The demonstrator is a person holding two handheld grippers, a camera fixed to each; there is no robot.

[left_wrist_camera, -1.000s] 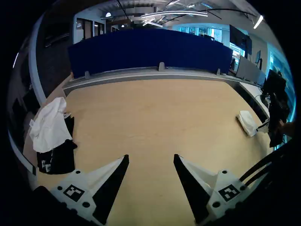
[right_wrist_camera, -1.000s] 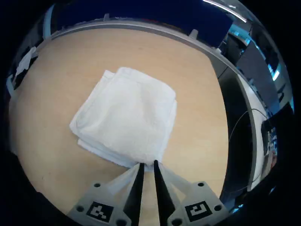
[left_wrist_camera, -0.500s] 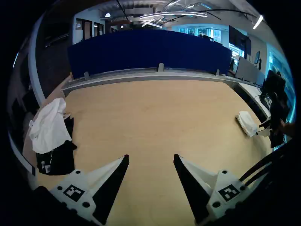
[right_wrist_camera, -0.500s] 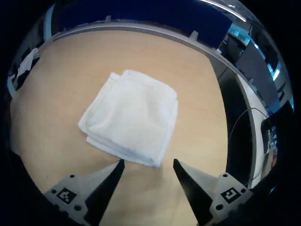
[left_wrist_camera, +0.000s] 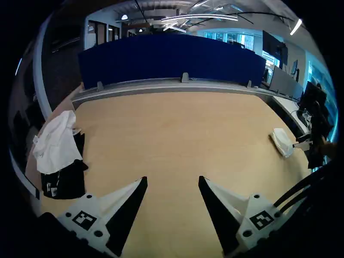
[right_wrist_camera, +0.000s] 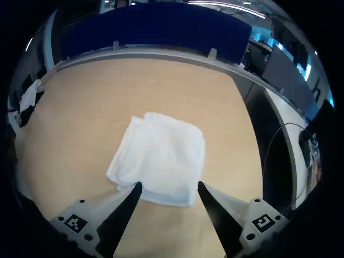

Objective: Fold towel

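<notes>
Listing the table at what looks like the close of a fold.

Item 1, folded white towel point(right_wrist_camera: 161, 161): a compact, near-square stack of several layers. It lies flat on the wooden tabletop point(right_wrist_camera: 86, 107), directly ahead of the right gripper point(right_wrist_camera: 168, 185). Its near edge sits between that gripper's fingertips; whether either finger touches the cloth cannot be told.

Item 2, right gripper: jaws spread wide, gripping nothing.

Item 3, left gripper point(left_wrist_camera: 172, 178): jaws likewise spread wide and empty, held over bare wood. From it the towel lies far off to the right, near the table's edge, with the other gripper just beside it.

Item 4, white cloth heap point(left_wrist_camera: 56, 142): loose and crumpled, draped on a black item point(left_wrist_camera: 66, 180), ahead of the left gripper and far to its left.

Item 5, blue partition point(left_wrist_camera: 172, 58): runs along the table's far edge, well ahead of both grippers.

Step in hand, as judged: folding looks complete, with edges roughly aligned and the towel free of any grip.

Next move, as judged: lift the right gripper clear without catching the near edge, which could drag the top layer open. If a further fold is wanted, both grippers would need the near corners, and the left one is well apart from them.
</notes>
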